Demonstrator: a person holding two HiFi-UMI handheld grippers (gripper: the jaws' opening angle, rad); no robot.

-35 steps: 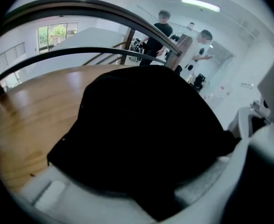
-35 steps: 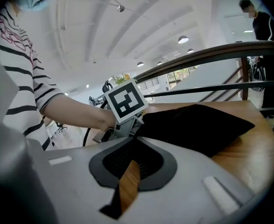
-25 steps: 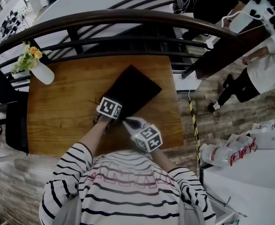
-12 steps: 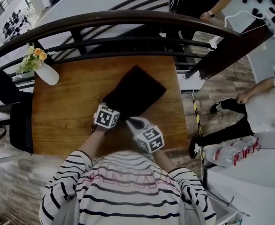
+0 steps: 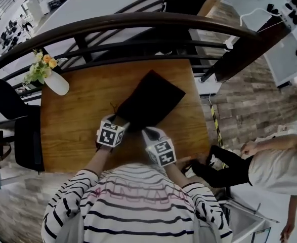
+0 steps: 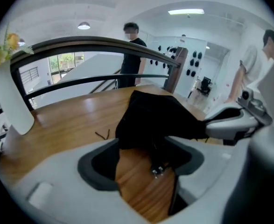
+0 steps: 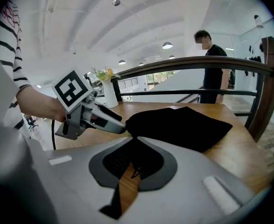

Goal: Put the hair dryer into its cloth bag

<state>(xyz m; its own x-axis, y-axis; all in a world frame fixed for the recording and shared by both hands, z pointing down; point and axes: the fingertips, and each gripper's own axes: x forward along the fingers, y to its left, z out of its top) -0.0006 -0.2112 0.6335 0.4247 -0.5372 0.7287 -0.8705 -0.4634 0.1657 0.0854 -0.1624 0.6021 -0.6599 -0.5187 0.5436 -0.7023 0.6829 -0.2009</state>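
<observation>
While pinching the near edge of the black cloth bag (image 5: pixel 151 99) with the right gripper (image 7: pixel 132 148), jaws pressed together on the fabric, holds the left gripper (image 6: pixel 144 167) just beside it at the same edge. Has just been spreading the left jaws, now wide apart and not closed on the cloth, with the bag's mouth and a metal-tipped drawstring (image 6: pixel 156 171) hanging between them. Holds that pinched edge a little off the wooden table (image 5: pixel 72 130), with the rest of the bag lying slantwise across the middle of the top, far corner toward the dark curved railing (image 5: pixel 138 20). Wears a striped top (image 5: pixel 138 206) at the table's near side. Shares the tabletop with a white vase (image 5: pixel 57 83) of yellow flowers at the far left corner, well apart from the bag, and a short dark cord (image 6: pixel 101 134) lying just left of the bag's mouth. Beyond the railing, a bystander (image 6: pixel 132 55) in black.
</observation>
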